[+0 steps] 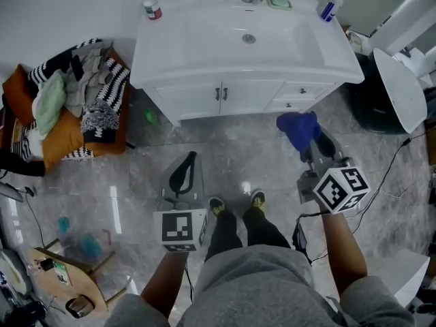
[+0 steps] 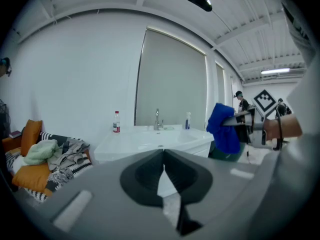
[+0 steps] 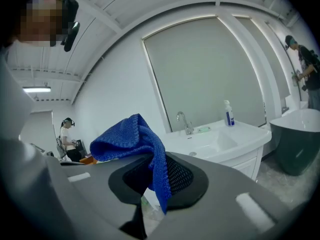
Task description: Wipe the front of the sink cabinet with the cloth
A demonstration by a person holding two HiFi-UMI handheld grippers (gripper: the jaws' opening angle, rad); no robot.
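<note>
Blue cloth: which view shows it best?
Right gripper view: the blue cloth fills the foreground, clamped in the right hand-held gripper, weave visible. Head view shows the cloth small, from above; left gripper view shows the cloth side-on and farther off.

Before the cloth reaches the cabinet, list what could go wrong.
The right tongs pinch only a fold of the blue cloth; it may bunch or slip against the cabinet front. A black cable trails on the floor to the right: stepping closer could snag it.
</note>
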